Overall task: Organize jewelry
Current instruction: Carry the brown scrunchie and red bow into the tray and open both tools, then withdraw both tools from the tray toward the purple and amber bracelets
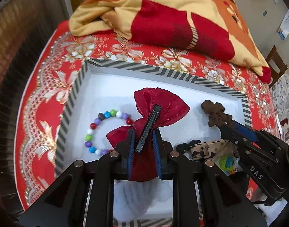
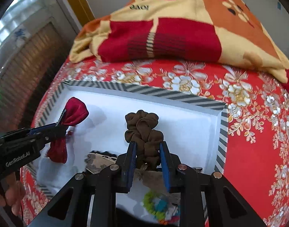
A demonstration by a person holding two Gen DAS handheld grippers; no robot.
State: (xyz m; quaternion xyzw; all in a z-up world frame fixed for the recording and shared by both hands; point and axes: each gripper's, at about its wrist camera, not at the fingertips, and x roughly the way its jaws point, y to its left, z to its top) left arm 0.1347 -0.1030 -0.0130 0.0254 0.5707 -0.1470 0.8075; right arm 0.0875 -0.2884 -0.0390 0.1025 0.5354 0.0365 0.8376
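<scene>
A red satin bow point(image 1: 163, 107) on a black clip hangs over the white tray point(image 1: 125, 67) with the striped rim. My left gripper point(image 1: 143, 132) is shut on its lower half. Below it on the tray floor lies a bracelet of coloured beads point(image 1: 107, 115). To the right, my right gripper point(image 1: 227, 126) is shut on a brown scrunchie point(image 1: 213, 111). In the right wrist view that brown scrunchie point(image 2: 141, 123) sticks out between the blue pads of my right gripper point(image 2: 147, 143), above the tray point(image 2: 163, 94). The left gripper point(image 2: 59, 126) holds the red bow point(image 2: 76, 111) at the left.
A cow-print fabric piece point(image 1: 210, 149), a black scrunchie point(image 1: 182, 146) and a multicoloured item point(image 1: 227, 164) lie at the tray's near right. The tray rests on a red floral bedspread point(image 1: 50, 87); a folded blanket point(image 1: 172, 19) is piled behind. A hand point(image 2: 12, 194) grips the left tool.
</scene>
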